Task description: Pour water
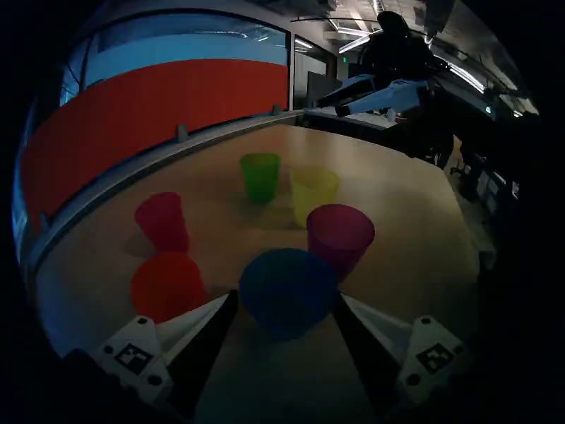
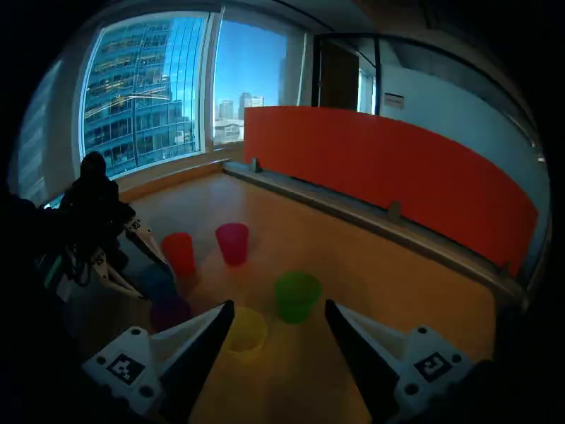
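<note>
Left tongs (image 1: pixel 285 297) are held apart, their tips flanking the blue cup (image 1: pixel 288 290), the nearest of a cluster on the table (image 1: pixel 409 212). Whether the pads touch its wall cannot be told. Right tongs (image 2: pixel 279 305) are likewise spread wide with nothing between them, and are pointed at the yellow cup (image 2: pixel 246 331) and the green cup (image 2: pixel 296 295) just beyond their tips.

The blue cup is judged to be light, thin-walled plastic, smooth and rather slippery, tapered toward the base. Its wall would probably flex under a hard squeeze. It is best taken at mid-height, across opposite sides, and kept upright. Water inside cannot be made out.

A purple cup (image 1: pixel 340 237), a pink cup (image 1: pixel 162 220) and a red cup (image 1: pixel 167 286), all translucent tumblers, are stood close by on the matt wooden surface.
</note>
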`<move>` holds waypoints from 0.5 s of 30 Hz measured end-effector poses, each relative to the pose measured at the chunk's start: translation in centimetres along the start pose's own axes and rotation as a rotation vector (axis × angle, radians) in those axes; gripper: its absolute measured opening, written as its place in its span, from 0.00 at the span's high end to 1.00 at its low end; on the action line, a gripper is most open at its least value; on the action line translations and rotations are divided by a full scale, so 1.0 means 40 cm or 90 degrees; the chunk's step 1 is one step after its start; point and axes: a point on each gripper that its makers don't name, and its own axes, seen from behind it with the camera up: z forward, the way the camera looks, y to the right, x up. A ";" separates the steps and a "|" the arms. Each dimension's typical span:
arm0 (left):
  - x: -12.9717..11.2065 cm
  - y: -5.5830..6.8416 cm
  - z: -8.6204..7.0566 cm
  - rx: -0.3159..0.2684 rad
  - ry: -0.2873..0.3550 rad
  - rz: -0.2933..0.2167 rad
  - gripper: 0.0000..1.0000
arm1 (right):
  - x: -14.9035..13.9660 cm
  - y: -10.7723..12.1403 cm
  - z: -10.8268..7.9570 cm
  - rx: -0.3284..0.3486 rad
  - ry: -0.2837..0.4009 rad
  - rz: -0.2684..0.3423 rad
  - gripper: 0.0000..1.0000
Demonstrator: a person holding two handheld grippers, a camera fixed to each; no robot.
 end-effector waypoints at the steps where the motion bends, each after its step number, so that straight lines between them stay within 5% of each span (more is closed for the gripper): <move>1: 0.001 0.000 0.003 -0.001 0.000 0.000 0.04 | -0.001 0.001 0.001 0.000 -0.001 0.000 0.01; 15: 0.005 0.008 0.038 -0.011 -0.007 0.007 0.04 | 0.002 0.008 0.011 0.001 -0.003 0.003 0.01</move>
